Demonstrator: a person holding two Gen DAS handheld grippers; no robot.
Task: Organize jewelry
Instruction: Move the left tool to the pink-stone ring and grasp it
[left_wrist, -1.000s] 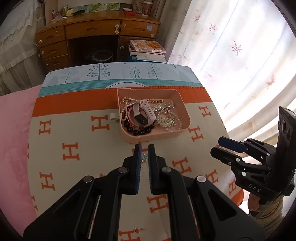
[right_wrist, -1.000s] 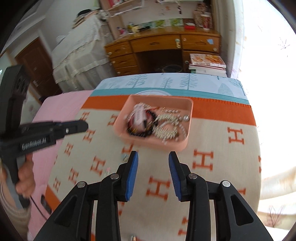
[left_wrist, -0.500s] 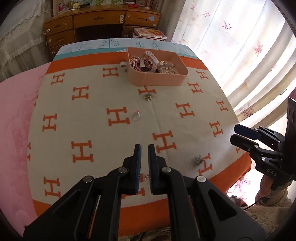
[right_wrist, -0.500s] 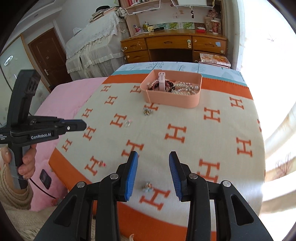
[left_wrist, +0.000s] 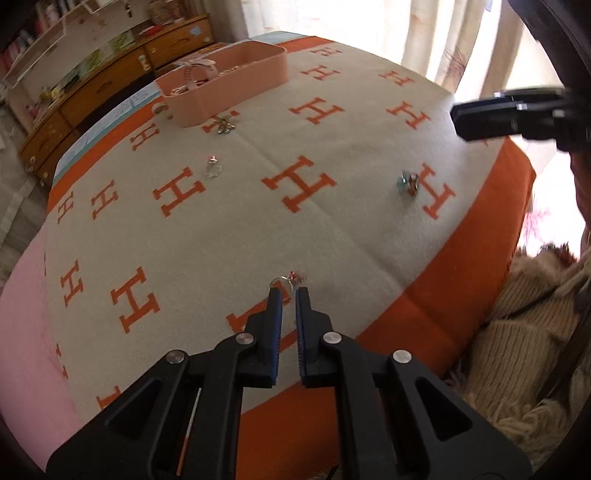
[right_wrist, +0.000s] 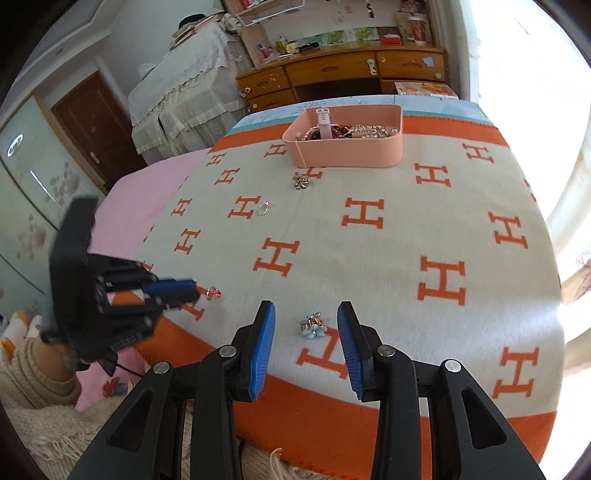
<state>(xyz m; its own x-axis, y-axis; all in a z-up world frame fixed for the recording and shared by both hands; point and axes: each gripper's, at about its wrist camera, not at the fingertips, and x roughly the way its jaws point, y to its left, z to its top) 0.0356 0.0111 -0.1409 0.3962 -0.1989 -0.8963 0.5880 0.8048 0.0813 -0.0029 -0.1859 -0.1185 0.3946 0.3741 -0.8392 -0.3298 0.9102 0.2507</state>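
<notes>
In the left wrist view, the left gripper (left_wrist: 290, 291) is hovering low over the blanket (left_wrist: 240, 229) with its two fingers nearly pressed together, only a narrow gap showing between the blue pads, and nothing is sitting in that gap. A small ring with a red stone (left_wrist: 286, 279) is lying on the blanket just beyond the fingertips. Farther off, a blue flower clip (left_wrist: 406, 183) is resting beside an orange H, a clear ring (left_wrist: 213, 166) is lying near the middle, and a gold flower clip (left_wrist: 224, 124) is sitting just in front of the pink tray (left_wrist: 229, 92). The tray is standing at the far end of the blanket, holding a heap of jewelry. The right gripper (left_wrist: 506, 116) is showing blurred at the right edge.

In the right wrist view, the right gripper (right_wrist: 306, 317) is hanging with its fingers spread wide, and the blue flower clip (right_wrist: 312, 325) is lying on the blanket between them, touching neither. The left gripper (right_wrist: 192, 290) is pointing at the red-stone ring (right_wrist: 213, 293). The clear ring (right_wrist: 264, 208) and gold flower clip (right_wrist: 301, 182) are lying toward the tray (right_wrist: 347, 155), which is standing near the blanket's far orange border.
</notes>
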